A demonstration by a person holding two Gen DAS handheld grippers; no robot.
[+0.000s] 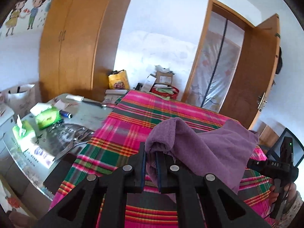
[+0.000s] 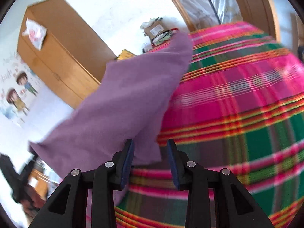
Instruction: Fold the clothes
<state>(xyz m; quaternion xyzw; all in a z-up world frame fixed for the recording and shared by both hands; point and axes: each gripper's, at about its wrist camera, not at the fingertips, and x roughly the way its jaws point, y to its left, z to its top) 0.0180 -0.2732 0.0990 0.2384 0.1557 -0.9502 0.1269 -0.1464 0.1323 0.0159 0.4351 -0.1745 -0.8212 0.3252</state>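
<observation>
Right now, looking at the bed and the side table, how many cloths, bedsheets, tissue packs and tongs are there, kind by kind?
purple cloth: 1
plaid bedsheet: 1
green tissue packs: 2
tongs: 2, the left tongs shut on the purple cloth and the right tongs open
Total: 6

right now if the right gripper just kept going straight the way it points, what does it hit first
Probably the purple cloth: its lower edge hangs just ahead of the open right gripper. Beyond it lies the plaid bedspread. Depth is blurred, so it might skim past the edge.
</observation>
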